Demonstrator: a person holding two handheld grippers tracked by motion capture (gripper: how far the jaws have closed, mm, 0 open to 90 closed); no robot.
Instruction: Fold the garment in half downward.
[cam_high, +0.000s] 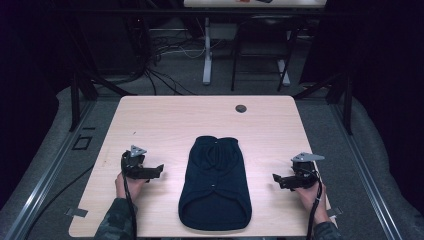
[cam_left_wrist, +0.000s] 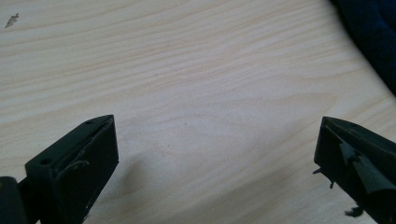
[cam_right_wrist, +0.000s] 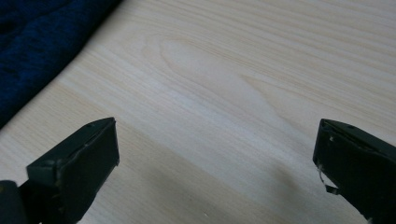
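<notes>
Dark blue garment (cam_high: 215, 185): one item, knitted, laid flat on the light wooden table (cam_high: 165, 120). It lies in the middle of the table's near half, lengthwise away from you, its wider rounded end toward your edge and its narrower end toward the far side. Two small pale dots show along its centre line; what they are cannot be told.

Left gripper (cam_high: 159, 169): in your left hand (cam_high: 121, 184), on your side of the table to the left of the garment, near it but apart. Its tips point toward the garment. In the left gripper view both jaws stand wide apart with bare wood between them and nothing held; the garment's edge (cam_left_wrist: 373, 32) shows at the upper right corner.

Right gripper (cam_high: 276, 178): in your right hand (cam_high: 309, 194), to the right of the garment, near it but apart, tips pointing toward it. In the right gripper view its jaws are likewise spread wide over bare wood, holding nothing; the blue knit (cam_right_wrist: 42, 42) fills the upper left corner.

Table fittings: one dark round hole (cam_high: 241, 108) near the far edge, right of centre.

Surroundings: grey floor beyond the table, with loose cables (cam_high: 165, 55) and the legs of another desk (cam_high: 207, 50).
</notes>
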